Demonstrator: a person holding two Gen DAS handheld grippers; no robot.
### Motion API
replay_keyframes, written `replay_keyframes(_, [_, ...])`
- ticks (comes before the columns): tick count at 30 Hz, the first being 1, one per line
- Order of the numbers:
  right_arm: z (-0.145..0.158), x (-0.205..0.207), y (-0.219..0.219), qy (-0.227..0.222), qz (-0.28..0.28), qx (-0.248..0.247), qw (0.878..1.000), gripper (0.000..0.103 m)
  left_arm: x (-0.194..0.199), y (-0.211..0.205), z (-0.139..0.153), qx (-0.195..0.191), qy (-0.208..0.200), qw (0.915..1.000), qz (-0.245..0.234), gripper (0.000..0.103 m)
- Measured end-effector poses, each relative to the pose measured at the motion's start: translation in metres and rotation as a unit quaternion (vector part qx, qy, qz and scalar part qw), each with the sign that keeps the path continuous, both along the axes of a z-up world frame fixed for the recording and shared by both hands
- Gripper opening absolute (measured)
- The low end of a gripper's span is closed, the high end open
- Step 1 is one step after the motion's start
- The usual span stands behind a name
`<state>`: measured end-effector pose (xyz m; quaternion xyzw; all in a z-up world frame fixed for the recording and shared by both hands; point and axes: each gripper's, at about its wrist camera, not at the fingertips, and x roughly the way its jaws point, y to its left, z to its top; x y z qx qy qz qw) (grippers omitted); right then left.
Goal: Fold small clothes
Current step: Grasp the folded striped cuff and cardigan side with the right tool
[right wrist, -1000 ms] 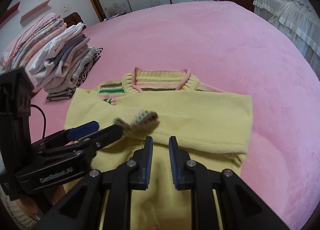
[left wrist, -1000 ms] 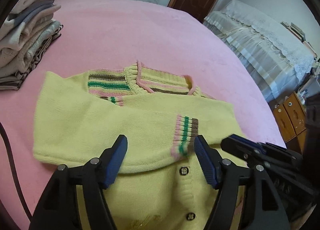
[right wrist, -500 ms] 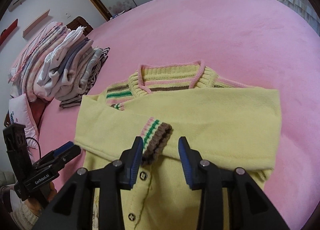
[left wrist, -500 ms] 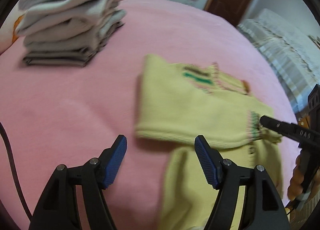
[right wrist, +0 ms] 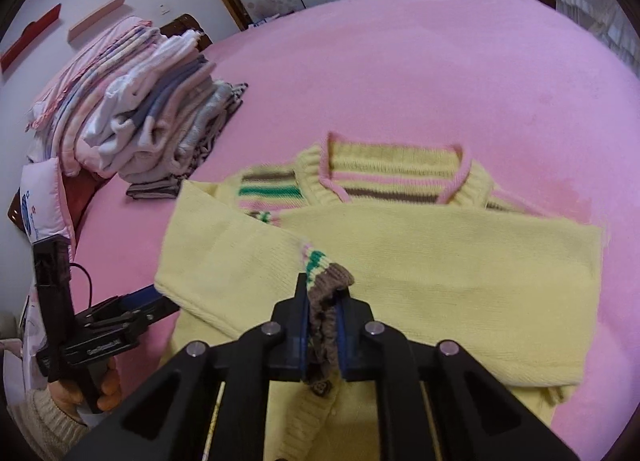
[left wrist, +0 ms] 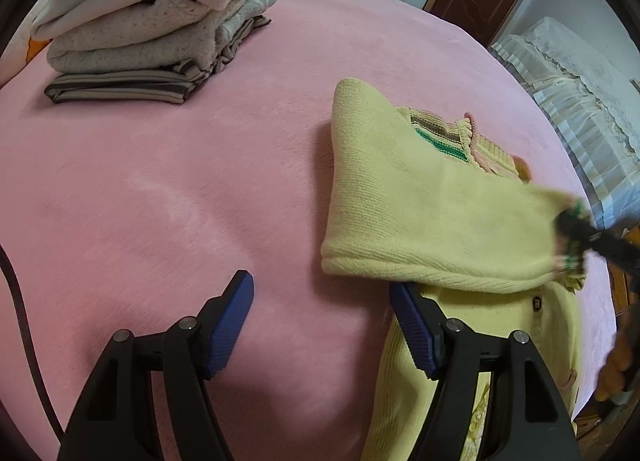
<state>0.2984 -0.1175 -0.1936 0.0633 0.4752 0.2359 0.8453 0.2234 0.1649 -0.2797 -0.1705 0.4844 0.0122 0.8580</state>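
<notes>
A yellow knitted cardigan (right wrist: 440,261) lies face up on a pink bed (right wrist: 440,61), its neck towards the far side. The collar is edged in pink, and the chest has brown, green and pink stripes. Both sleeves are folded across the chest, one over the other, and buttons run down the front towards the near edge.

The right gripper (right wrist: 320,313) points down at the middle of the cardigan. Its jaws have just been closing and are now nearly together, pinching the bunched cuff (right wrist: 324,281) of the upper sleeve between the blue pads. The cuff is banded pink, green and brown, and the brown band sticks up above the fingertips. In the left wrist view this gripper (left wrist: 576,227) appears at the right edge as a dark, blurred shape with the cuff caught in it and the sleeve (left wrist: 420,213) pulled up off the garment.

The left gripper (left wrist: 322,313) hangs over the bed at the cardigan's left side. Its jaws stand wide apart and hold nothing. One blue pad is above bare pink cover; the other sits over the edge of the cardigan's body, just under the folded sleeve. In the right wrist view a hand (right wrist: 106,385) in a cream knitted cuff grips its handle.

A stack (right wrist: 140,121) of folded clothes, pale grey, white, pink and striped, sits well apart near the bed's far left corner.
</notes>
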Motion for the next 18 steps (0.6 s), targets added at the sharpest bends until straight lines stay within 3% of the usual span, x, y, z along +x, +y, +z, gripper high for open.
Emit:
replay_keyframes(10, [0.101, 0.010, -0.005, -0.105, -0.001, 0.009, 0.994, 0.010, 0.021, -0.025, 0.010, -0.019, -0.016, 0.9997, -0.006, 0.069])
replay_keyframes(14, [0.113, 0.018, -0.003, -0.115, 0.000, 0.007, 0.993, 0.010, 0.026, -0.036, 0.016, -0.030, -0.025, 0.9991, -0.017, 0.069])
replay_keyframes(18, [0.117, 0.016, -0.002, -0.122, -0.001, 0.000, 0.993, 0.010, 0.032, -0.041, 0.017, -0.002, -0.029, 0.9996, 0.002, 0.069])
